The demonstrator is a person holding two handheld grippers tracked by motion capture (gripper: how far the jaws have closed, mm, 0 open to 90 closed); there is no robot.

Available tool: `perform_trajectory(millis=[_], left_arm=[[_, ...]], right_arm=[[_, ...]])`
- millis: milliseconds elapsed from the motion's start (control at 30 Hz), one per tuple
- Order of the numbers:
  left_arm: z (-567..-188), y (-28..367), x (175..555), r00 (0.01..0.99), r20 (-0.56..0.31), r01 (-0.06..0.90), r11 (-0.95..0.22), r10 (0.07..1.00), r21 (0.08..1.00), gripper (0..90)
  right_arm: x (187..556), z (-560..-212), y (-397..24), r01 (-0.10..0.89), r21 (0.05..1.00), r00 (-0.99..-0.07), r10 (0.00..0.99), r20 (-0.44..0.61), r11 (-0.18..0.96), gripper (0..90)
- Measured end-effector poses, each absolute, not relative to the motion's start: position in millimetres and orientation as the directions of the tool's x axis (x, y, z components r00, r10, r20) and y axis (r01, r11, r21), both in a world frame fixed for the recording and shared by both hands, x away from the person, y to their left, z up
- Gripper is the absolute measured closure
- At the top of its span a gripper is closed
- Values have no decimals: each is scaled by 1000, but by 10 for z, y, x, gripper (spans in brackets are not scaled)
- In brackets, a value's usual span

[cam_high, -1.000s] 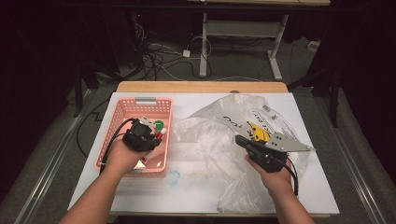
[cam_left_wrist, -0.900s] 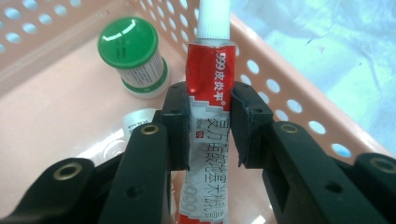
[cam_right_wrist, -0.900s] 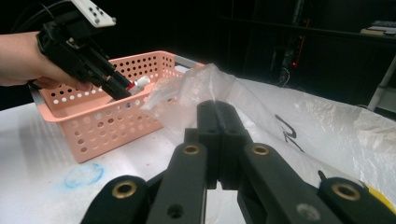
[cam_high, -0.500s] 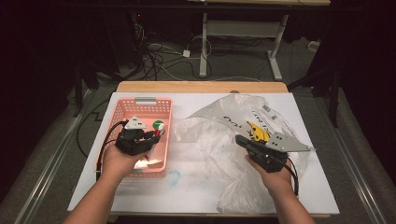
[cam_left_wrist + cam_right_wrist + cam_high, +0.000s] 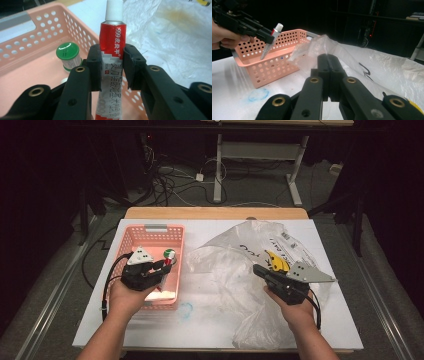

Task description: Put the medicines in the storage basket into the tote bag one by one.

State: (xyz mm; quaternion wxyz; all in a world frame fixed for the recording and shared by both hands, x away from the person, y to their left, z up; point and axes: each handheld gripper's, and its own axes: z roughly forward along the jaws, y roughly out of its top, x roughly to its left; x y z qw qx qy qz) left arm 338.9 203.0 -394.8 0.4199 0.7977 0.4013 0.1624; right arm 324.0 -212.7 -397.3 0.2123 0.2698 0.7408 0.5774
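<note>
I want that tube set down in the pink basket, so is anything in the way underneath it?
Nothing blocks it. The left gripper holds the red tube above the pink basket, whose floor below is bare. The green-capped bottle stands off to one side, apart from the tube.

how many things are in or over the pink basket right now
2. A red and white tube held by the left claw above the basket, and a green-capped bottle standing inside it. More may be hidden.

Green-capped small jar (image 5: 68,55) standing inside pink perforated basket (image 5: 129,240). Beside the basket, crumpled clear plastic bag (image 5: 235,270) on white table (image 5: 200,330); faint blue smudge (image 5: 186,309) near basket.
</note>
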Motion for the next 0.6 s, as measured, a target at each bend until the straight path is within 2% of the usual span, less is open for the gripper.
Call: perform_trajectory(millis=[233, 600], left_arm=[[-3886, 2012, 3300, 638, -111, 464, -266, 762, 845, 681], [-3754, 1813, 3153, 692, -129, 404, -233, 710, 885, 680]], right_arm=[[3231, -3947, -2137, 146, 973, -763, 646, -3, 177, 900], [3220, -3928, -2145, 141, 975, -762, 647, -5, 173, 900]])
